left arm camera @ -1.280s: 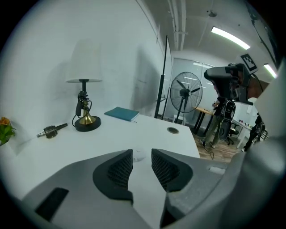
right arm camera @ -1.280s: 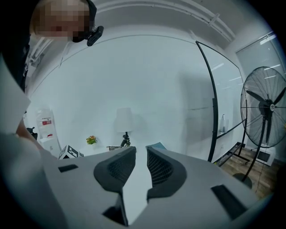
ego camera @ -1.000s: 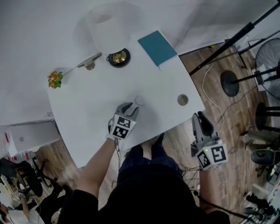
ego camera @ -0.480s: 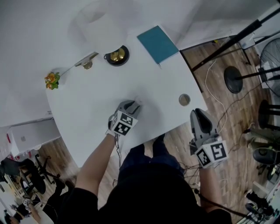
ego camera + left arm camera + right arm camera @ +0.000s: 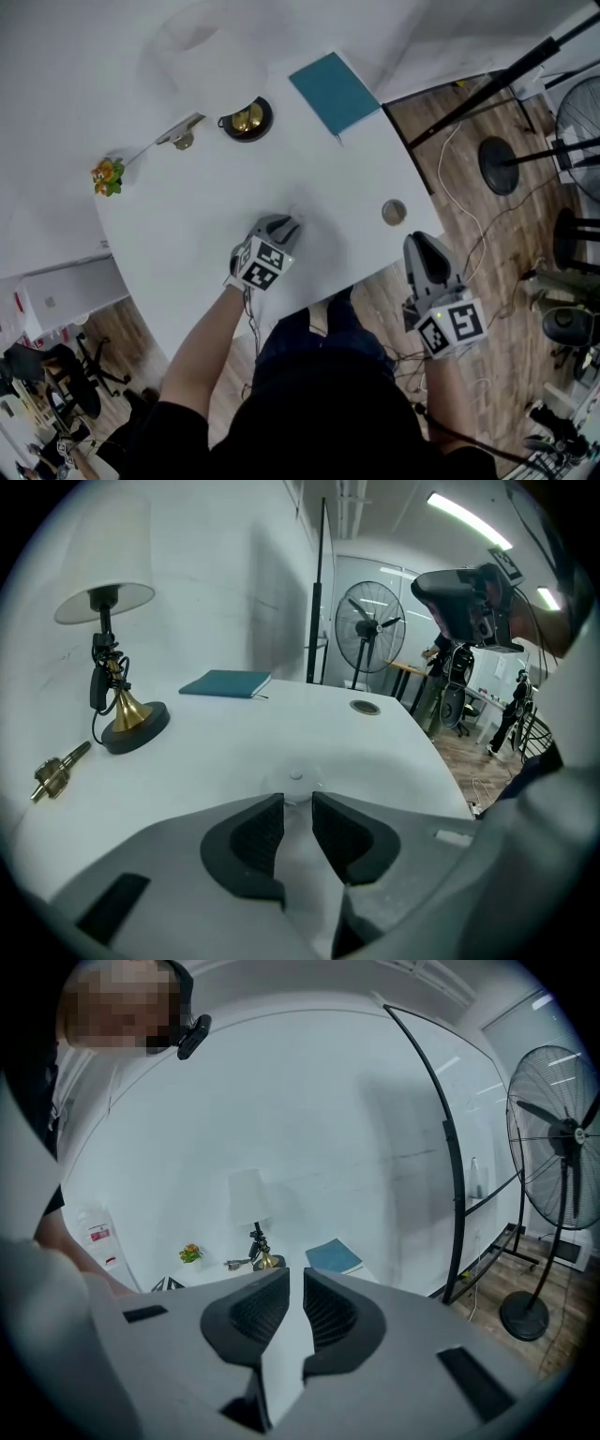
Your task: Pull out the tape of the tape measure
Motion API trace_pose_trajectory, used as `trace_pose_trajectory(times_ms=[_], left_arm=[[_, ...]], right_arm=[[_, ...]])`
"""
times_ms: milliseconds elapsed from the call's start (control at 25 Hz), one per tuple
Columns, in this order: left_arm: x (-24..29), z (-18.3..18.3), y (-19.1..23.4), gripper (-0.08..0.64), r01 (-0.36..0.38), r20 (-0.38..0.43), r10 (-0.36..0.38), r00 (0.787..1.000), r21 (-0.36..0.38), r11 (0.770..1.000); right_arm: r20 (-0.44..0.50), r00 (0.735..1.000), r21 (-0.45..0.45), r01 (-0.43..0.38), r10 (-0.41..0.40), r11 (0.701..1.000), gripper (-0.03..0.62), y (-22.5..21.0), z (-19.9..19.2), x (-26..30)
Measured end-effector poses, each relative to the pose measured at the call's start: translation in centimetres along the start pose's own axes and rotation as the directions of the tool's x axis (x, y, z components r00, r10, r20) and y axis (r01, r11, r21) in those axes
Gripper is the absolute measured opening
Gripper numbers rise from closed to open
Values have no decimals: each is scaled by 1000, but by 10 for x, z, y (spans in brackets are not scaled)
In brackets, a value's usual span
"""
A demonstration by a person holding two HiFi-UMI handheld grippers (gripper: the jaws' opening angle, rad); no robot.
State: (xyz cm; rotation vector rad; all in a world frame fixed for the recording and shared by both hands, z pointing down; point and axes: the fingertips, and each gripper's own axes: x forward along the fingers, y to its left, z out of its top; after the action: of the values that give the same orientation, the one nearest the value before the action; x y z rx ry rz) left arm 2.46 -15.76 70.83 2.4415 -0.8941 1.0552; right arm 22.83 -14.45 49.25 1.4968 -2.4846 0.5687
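Closing its spread jaws on the small white tape measure (image 5: 296,778) that lies on the table (image 5: 187,244), the left gripper (image 5: 285,226) does not pinch it yet, and the right gripper (image 5: 420,246), narrowing on nothing, hangs beside the table, so no tape is out.

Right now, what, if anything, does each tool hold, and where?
Nothing yet. Left tool: jaws closing around the white tape measure, not gripping. Right tool: jaws closing, empty.

Left of my left gripper (image 5: 287,225) the table (image 5: 178,216) lies open; lamp (image 5: 246,119) and book (image 5: 335,92) stand along the far edge.
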Motion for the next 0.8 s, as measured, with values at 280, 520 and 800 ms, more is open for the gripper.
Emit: trace_pose_trajectory(times_ms=[280, 520, 800], left_arm=[[0, 0, 0, 86, -7, -13, 8, 1000, 54, 999], [1, -1, 1, 63, -28, -10, 29, 1000, 75, 997], [-1, -1, 0, 44, -38, -3, 38, 999, 62, 997]], right_arm=[[-2, 1000, 20, 8, -8, 1000, 46, 2, -5, -3], [-5, 1000, 23, 7, -7, 1000, 43, 6, -8, -5], [-7, 1000, 26, 5, -5, 1000, 40, 10, -10, -6]])
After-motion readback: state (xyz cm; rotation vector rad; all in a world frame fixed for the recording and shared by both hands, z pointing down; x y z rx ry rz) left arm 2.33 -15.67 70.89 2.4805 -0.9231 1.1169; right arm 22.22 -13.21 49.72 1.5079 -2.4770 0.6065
